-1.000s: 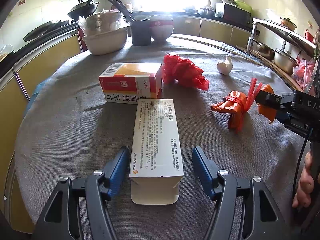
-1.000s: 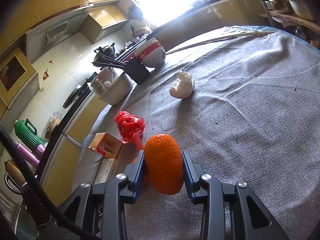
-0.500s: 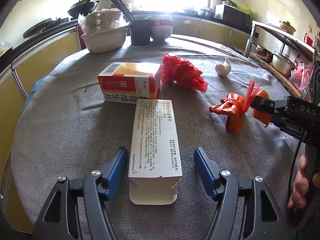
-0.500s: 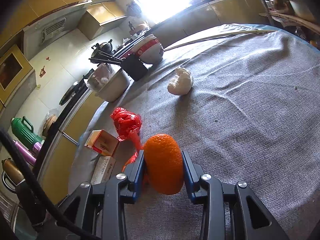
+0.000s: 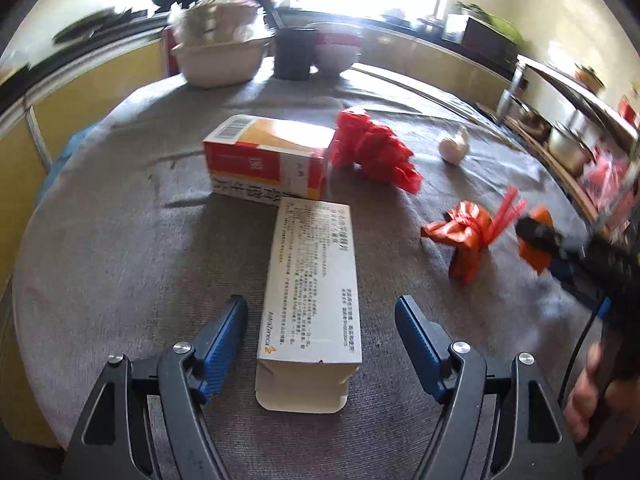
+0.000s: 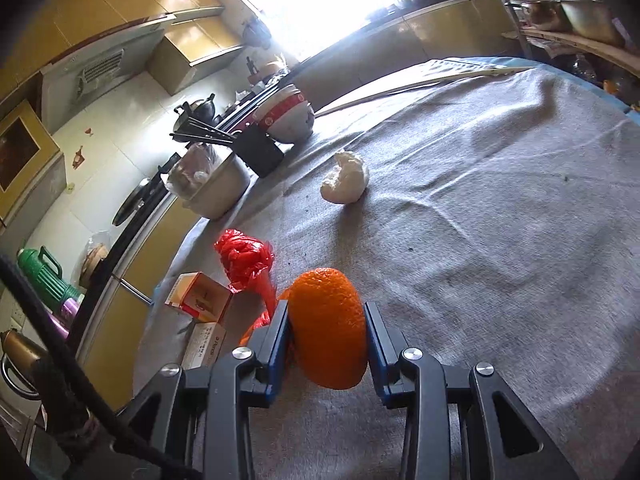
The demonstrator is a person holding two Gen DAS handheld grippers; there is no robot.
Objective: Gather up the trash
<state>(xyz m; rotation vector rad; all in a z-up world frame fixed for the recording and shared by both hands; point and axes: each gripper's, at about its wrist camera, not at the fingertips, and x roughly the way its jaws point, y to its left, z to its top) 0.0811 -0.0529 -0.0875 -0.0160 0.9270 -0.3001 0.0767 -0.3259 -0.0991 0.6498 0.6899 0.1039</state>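
Observation:
My left gripper (image 5: 320, 332) is open, its jaws on either side of a white medicine box (image 5: 312, 284) lying on the grey tablecloth (image 5: 120, 248), not touching it. Behind it lies a red and orange box (image 5: 268, 156), then a crumpled red plastic bag (image 5: 372, 152). A knotted orange bag (image 5: 464, 236) lies to the right. My right gripper (image 6: 326, 320) is shut on an orange peel (image 6: 328, 328) just above the cloth; it also shows in the left wrist view (image 5: 536, 240). A white crumpled eggshell (image 6: 346, 178) lies further back.
A cream basin (image 5: 220, 60), a black chopstick holder (image 5: 296, 54) and a red and white bowl (image 5: 334, 48) stand at the table's far edge. Yellow kitchen cabinets (image 5: 100, 88) run behind. A metal rack with pots (image 5: 568, 136) stands to the right.
The left gripper has pulled back and risen slightly, so the boxes look lower in view. The right gripper has drifted a little with the peel still held.

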